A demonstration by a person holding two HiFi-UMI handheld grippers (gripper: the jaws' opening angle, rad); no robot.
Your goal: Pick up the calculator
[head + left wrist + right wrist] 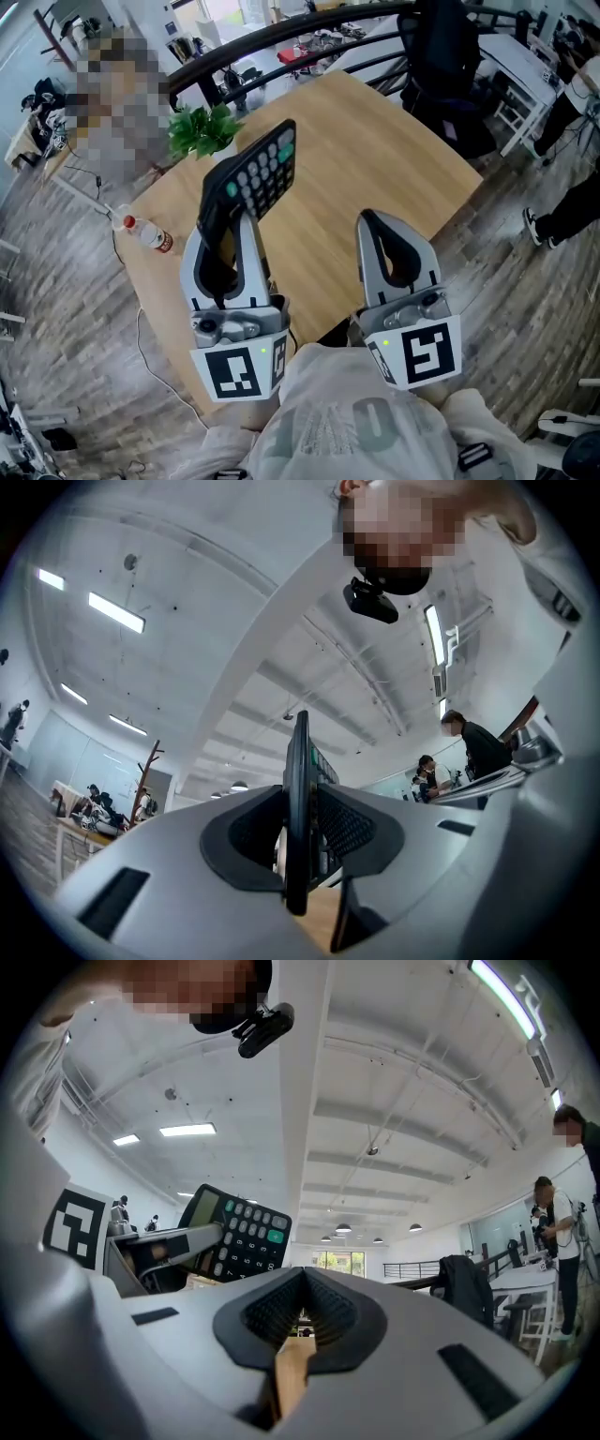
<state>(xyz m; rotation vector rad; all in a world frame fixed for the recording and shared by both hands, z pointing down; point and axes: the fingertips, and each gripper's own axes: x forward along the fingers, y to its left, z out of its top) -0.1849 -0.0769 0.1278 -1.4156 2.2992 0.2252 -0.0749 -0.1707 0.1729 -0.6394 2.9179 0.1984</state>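
The black calculator point(258, 173), with grey and green keys, is lifted off the wooden table point(375, 159) and tilted with its keys facing right. My left gripper point(225, 211) is shut on its lower end. In the left gripper view the calculator point(298, 799) stands edge-on, pinched between the two dark pads. My right gripper point(377, 225) hangs beside it to the right, apart from it, jaws together and holding nothing. The right gripper view looks past those closed jaws point(302, 1312) at the calculator point(239, 1237) up at the left.
A small green plant point(202, 129) stands at the table's far left corner. A plastic bottle point(148, 234) lies near the left edge. A black chair point(450, 66) and a dark railing point(281, 33) stand beyond the table. A person point(572, 197) stands at the right.
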